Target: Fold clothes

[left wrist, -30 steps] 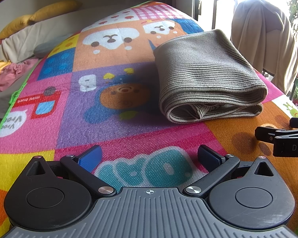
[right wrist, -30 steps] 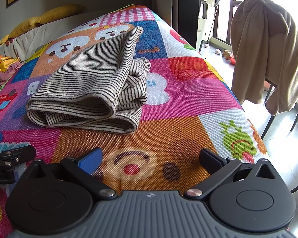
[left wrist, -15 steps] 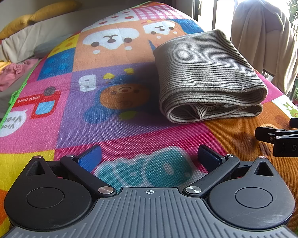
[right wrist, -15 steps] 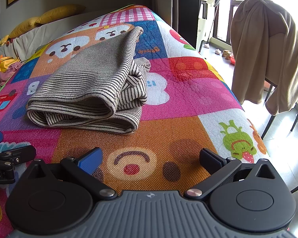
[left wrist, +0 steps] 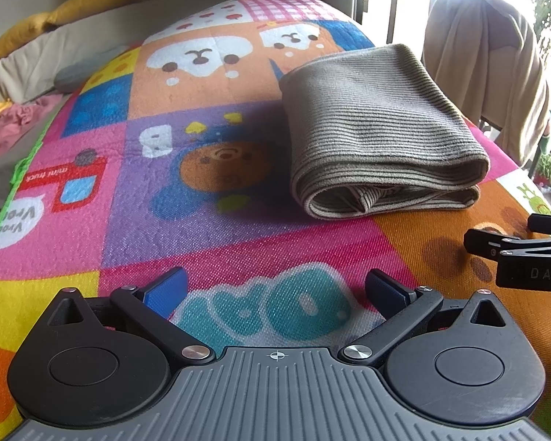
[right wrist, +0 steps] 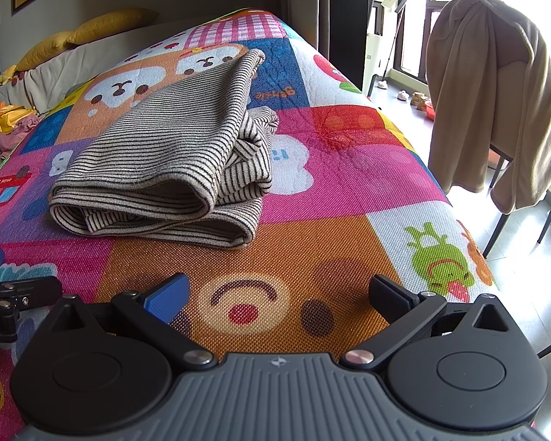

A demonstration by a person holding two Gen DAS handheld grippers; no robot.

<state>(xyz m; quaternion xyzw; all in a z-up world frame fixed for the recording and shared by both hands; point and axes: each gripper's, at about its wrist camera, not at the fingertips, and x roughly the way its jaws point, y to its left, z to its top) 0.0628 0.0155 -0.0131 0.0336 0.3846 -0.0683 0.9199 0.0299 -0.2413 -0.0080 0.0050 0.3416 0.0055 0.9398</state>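
Nothing has changed over the last sec: both wrist views match the earlier frames, so I'm reading a pause, not a step in progress. Both tools sit parked low at the near edge of the play mat (left wrist: 209, 242), which covers the bed.

Left tool (left wrist: 275, 290): jaws spread wide, nothing between them, just the teal print on the mat showing thru the gap. Right tool (right wrist: 277, 292): same, jaws wide apart, empty, bear-face print under it. Each tool pokes into the other's view: the right one at 3 o'clock in the left wrist view, the left one at 9 o'clock in the right wrist view.

Striped garment (right wrist: 165, 169) lies on the mat ahead of both tools, apart from them; at 1 o'clock in the left view, 11 o'clock in the right. It's already a compact multi-layer bundle w/ the rolled fold edge facing me. One inner layer sticks out on the right side, a bit untidy.

My read: fold on this piece is basically done & released. Next is either a quick tidy of that loose layer or a new item; beige cloth (right wrist: 496, 110) hangs on a chair at 2 o'clock, well off the bed.
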